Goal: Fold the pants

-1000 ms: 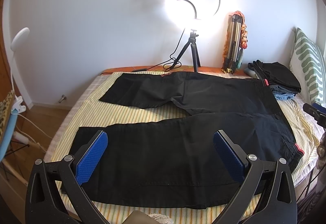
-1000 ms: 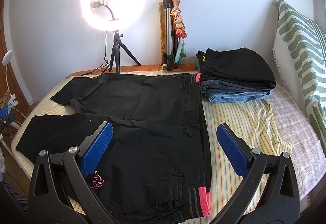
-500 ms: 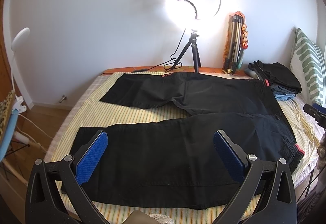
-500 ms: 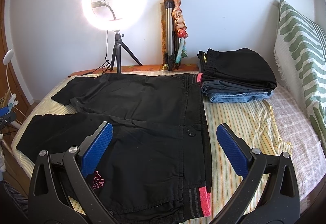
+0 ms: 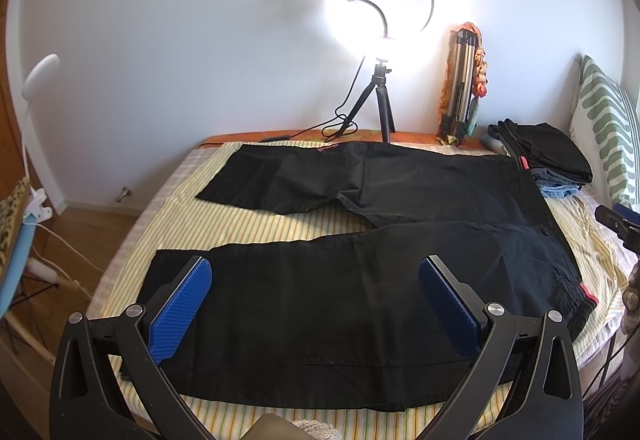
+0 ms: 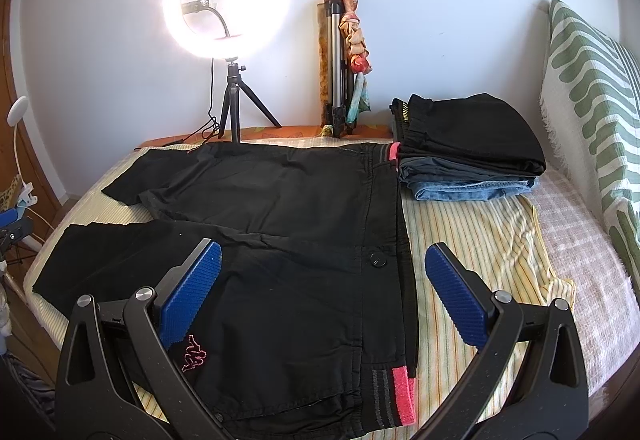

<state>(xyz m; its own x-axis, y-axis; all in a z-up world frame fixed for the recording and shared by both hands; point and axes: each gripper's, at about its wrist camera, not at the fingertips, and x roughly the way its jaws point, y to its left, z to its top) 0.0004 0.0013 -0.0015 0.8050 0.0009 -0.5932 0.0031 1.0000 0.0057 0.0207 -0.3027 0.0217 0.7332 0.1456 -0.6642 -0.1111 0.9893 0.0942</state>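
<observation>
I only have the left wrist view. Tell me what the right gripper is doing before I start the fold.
Observer: The right gripper is open and holds nothing. It hovers over the waistband end of the pants.
Operator: Give me exactly where its fingers sit.
Observer: One finger is over the black fabric. The other is over the striped sheet, past the waistband.
Operator: Name a landmark near that corner.
Observer: A pink logo sits on the near hip of the pants, next to the finger that is over the fabric.
</observation>
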